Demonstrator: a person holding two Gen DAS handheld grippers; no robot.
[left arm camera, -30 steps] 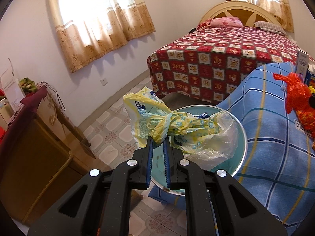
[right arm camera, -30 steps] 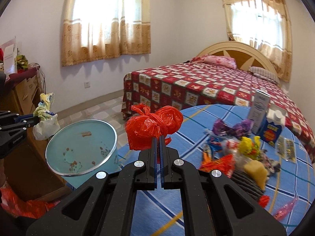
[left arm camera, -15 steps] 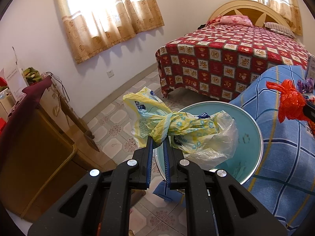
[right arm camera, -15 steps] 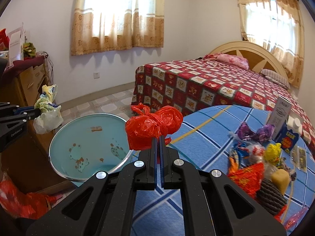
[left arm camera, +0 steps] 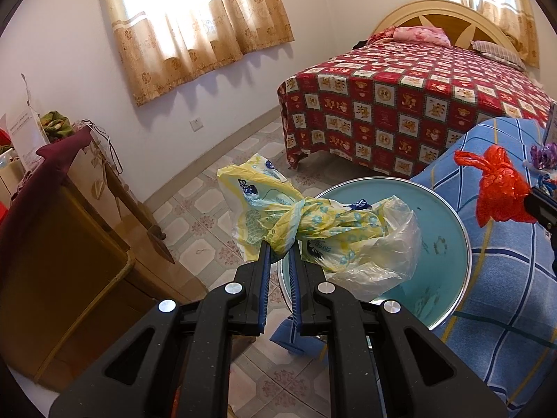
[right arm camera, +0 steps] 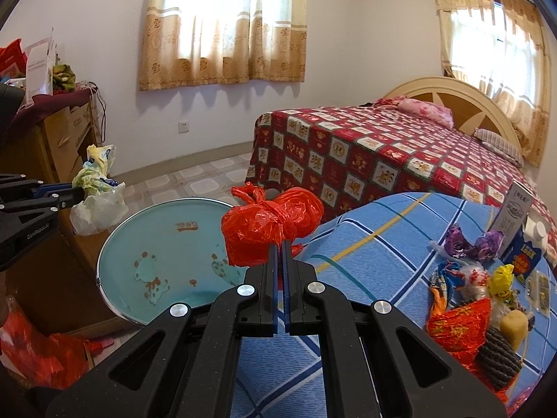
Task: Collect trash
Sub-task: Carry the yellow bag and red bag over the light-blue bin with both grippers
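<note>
Left claw [left arm camera: 278, 249]: black jaws with blue pads, clamped on the knotted neck of a yellow bag [left arm camera: 313, 226]. Thin crinkled film, yellow with pale blue print, a clear glossy pouch bulging to the right of the knot. It hangs in the air over the near rim of a basin [left arm camera: 449, 216].

Right claw [right arm camera: 278, 244]: jaws pressed together, pinching a red bag [right arm camera: 268, 226] just under its knot. Shiny, wrinkled film, two rounded lobes, a twisted tail poking up on the left. It is held above the desk edge, at the basin's right side.

Basin: round, shallow, pale teal enamel look, bright metal rim, cartoon print inside. It sits just left of the desk [right arm camera: 379, 261], which is covered in blue cloth with plaid lines.

Further right on the desk: a trash pile [right arm camera: 480, 296] of crumpled wrappers, a dark ribbed lump, a yellowish block, and small cartons upright behind.

Beyond: tiled floor [left arm camera: 209, 205], bed [right arm camera: 383, 153] with a red patchwork spread and a curved cream headboard, then tan patterned curtains [right arm camera: 222, 35].
</note>
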